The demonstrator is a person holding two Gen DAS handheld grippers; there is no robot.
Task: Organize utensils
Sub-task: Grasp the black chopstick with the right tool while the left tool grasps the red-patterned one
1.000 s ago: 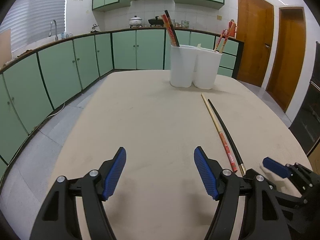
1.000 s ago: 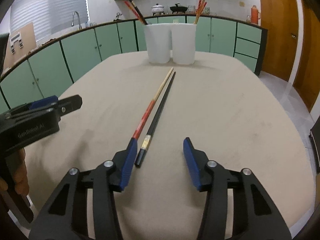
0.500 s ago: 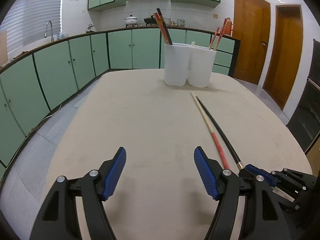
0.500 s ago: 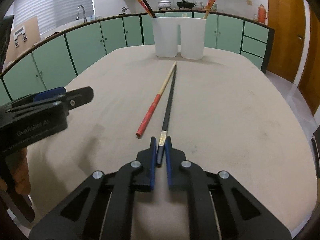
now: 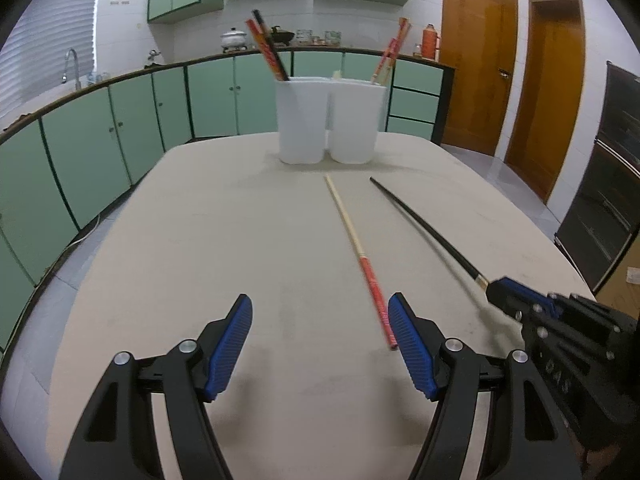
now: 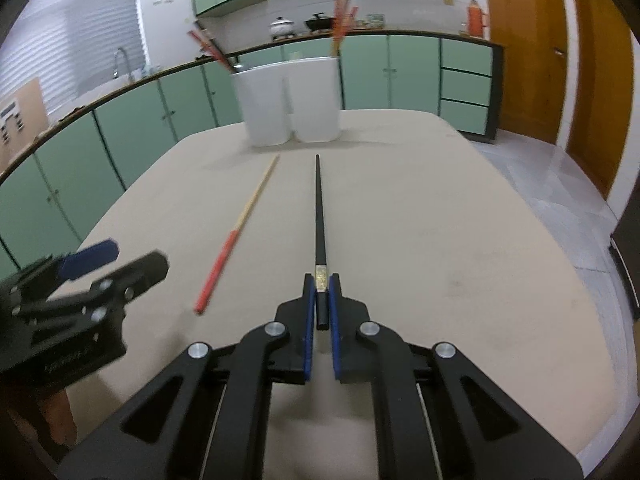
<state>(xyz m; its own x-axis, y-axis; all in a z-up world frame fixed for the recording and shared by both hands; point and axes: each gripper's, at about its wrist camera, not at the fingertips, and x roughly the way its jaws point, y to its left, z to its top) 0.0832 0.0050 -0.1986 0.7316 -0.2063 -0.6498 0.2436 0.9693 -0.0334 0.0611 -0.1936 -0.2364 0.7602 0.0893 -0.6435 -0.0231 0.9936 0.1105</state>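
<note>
My right gripper (image 6: 319, 312) clenched on the near end of the black chopstick (image 6: 319, 216), its tip aimed at the far white holder (image 6: 292, 100), my left gripper (image 5: 320, 344) released over the worktop (image 5: 240, 240), red-handled chopstick (image 5: 362, 260) lying just beside its right finger.

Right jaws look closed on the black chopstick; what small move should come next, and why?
Probably lift the right gripper slightly and carry the black chopstick toward the white holder. Its jaws are shut on the chopstick's butt end, the tip already points at the holder, and the red chopstick lies apart.
</note>
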